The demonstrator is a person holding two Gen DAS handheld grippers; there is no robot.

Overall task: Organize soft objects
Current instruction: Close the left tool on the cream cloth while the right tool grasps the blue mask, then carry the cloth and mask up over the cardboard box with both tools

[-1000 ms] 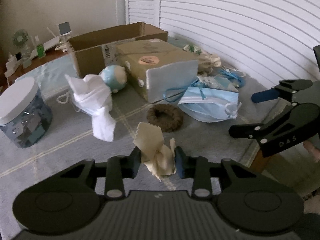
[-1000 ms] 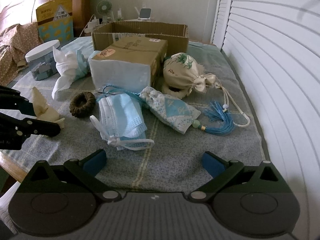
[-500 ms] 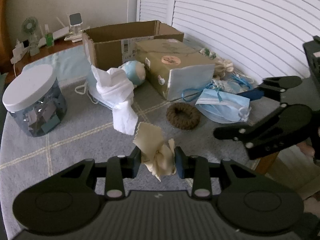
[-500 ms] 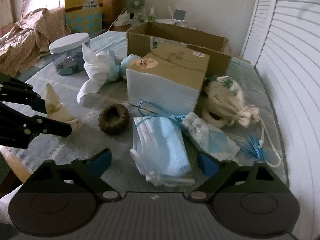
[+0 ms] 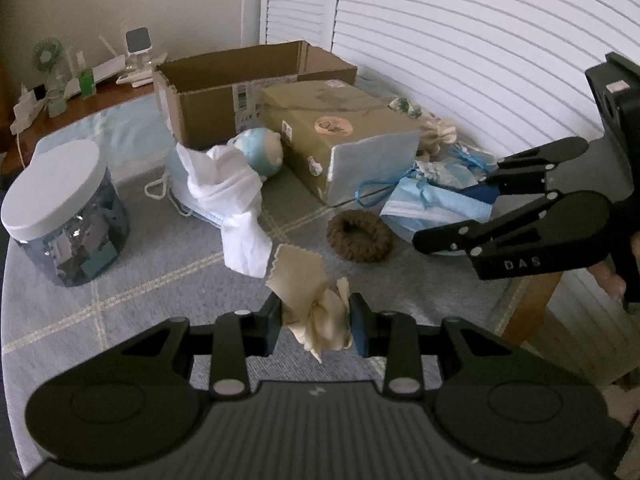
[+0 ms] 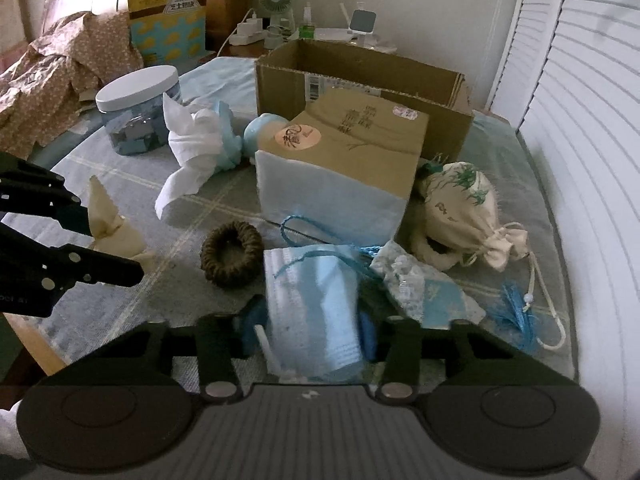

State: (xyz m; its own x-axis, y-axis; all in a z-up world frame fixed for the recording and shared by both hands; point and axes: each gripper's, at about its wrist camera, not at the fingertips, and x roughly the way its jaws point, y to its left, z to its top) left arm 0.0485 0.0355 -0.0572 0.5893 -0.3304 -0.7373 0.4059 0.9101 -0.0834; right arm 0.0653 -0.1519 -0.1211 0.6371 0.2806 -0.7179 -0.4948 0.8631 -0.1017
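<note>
My left gripper (image 5: 316, 322) is shut on a crumpled cream cloth (image 5: 310, 296), held above the grey checked tablecloth (image 5: 132, 304); the cloth also shows in the right wrist view (image 6: 110, 226). My right gripper (image 6: 310, 330) has its blue pads closed against a stack of light-blue face masks (image 6: 312, 304) lying on the table. The masks show in the left wrist view (image 5: 436, 208) under the right gripper (image 5: 472, 216). An open cardboard box (image 6: 360, 84) stands at the back.
A brown knitted ring (image 6: 232, 254), a white cloth on a blue round toy (image 6: 200, 140), a kraft paper package (image 6: 344, 168), a printed drawstring pouch (image 6: 464, 204), a blue tasselled sachet (image 6: 432, 296) and a white-lidded jar (image 6: 138, 110) crowd the table. The table's edge (image 5: 532, 300) is at the right.
My right gripper moved forward onto the face masks and closed from wide open onto them. My left gripper kept hold of the cream cloth and swung slightly left.
</note>
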